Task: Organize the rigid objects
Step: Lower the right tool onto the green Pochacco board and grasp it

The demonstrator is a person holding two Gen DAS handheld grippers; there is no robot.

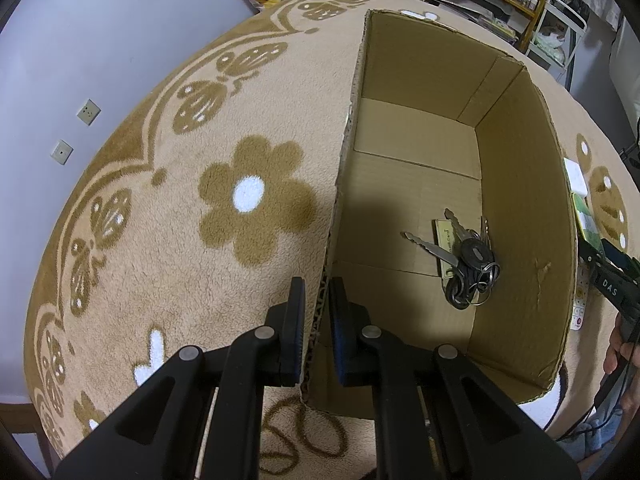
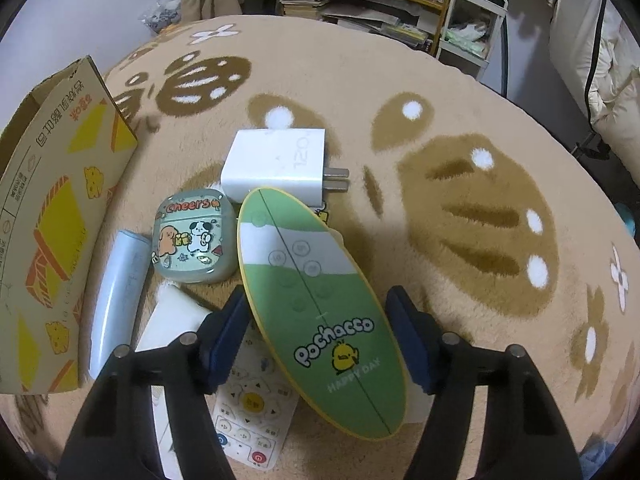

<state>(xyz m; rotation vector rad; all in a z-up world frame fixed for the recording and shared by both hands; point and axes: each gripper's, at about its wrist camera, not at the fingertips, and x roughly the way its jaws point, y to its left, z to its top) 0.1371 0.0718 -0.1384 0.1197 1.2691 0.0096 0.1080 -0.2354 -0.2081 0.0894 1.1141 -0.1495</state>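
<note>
The left wrist view alone shows the interior of the open brown cardboard box (image 1: 420, 152): a bunch of metal keys on a ring with a small tag (image 1: 466, 258) lies on its floor near the right-hand wall, the rest of the floor bare. The left gripper (image 1: 318, 300) is clamped on the near left wall of this box, one pad outside, one inside. The right wrist view alone shows the loose items on the beige fleece cover with brown flower pattern (image 2: 460, 92): a green oval Pochacco case with yellow rim (image 2: 320, 304), a white plug charger (image 2: 276, 164), a pale green Cheers earbud case (image 2: 192, 240), a light blue cylinder (image 2: 120, 300) and a white remote control (image 2: 250, 412), all crowded together just beside the printed outer wall of the box. The right gripper (image 2: 320, 334) straddles the oval case; its left pad touches the rim, its right pad stands apart, so no grip is made. Open cover lies to the right of the cluster
</note>
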